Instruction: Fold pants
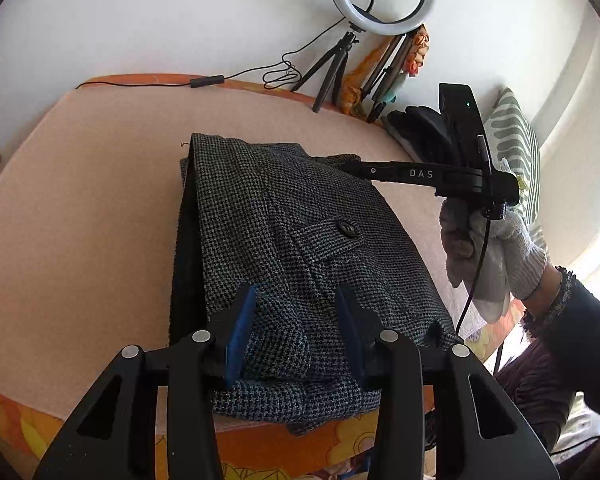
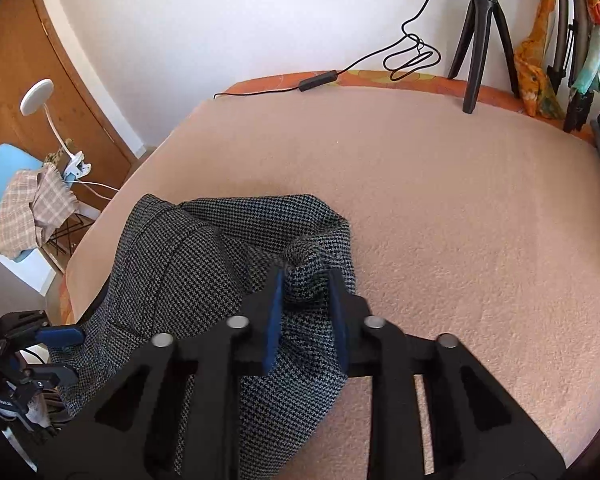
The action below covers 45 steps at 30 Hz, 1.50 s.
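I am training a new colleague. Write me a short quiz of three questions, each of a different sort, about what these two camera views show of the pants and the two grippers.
1. True or false: the pants lie folded on the peach-coloured cover.
2. Multiple choice: what lies between the pads of the right gripper? A) a cable B) a bunched corner of the pants C) nothing
3. Fill the gap: on the pocket flap of the pants sits one dark ______.

Key: 1 true; 2 B; 3 button. Note that the left gripper stands with its jaws apart over the near edge of the pants.
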### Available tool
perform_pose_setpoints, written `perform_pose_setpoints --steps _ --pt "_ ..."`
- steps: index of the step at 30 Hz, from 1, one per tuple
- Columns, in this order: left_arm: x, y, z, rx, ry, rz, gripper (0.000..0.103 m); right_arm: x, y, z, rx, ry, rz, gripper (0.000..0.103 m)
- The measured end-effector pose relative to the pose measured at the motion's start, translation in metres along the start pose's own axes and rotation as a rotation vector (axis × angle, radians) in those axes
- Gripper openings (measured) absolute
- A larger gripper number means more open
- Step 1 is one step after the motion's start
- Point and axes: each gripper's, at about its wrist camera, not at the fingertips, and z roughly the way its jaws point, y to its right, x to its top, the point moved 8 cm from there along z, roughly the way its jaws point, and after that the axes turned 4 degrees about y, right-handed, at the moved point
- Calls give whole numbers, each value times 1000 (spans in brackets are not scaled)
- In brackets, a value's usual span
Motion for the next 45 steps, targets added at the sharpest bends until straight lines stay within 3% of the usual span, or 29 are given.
perform_pose_setpoints --steps 7,13,17,18,20,21,23,25,29,37,45 --pt "-18 2 11 -13 -50 8 39 14 26 4 -19 20 107 6" --pt "-22 3 8 -16 -44 22 39 5 26 25 -76 -22 75 6" --pt "-6 -2 -3 -55 -15 -4 40 7 30 10 -33 -9 139 8" --pt "1 -8 -5 -56 0 -10 48 8 31 3 -33 6 147 10" --pt "13 -20 -11 -59 40 -40 59 8 34 -11 -43 22 155 27" --pt "19 -26 -13 -75 57 -72 59 6 35 -18 -37 27 163 33" --pt "32 -40 -14 -134 67 -163 59 0 36 -31 -27 30 198 56" --pt "41 -57 -10 -176 63 -263 59 -8 36 -43 8 31 248 67" --pt "51 -84 4 -192 27 -369 59 -27 31 -64 75 21 308 72" --pt "77 -100 31 -246 14 -423 61 -81 8 -75 173 -46 375 81" --pt "88 -105 74 -211 -100 -387 68 -117 -10 -64 209 -132 374 89"
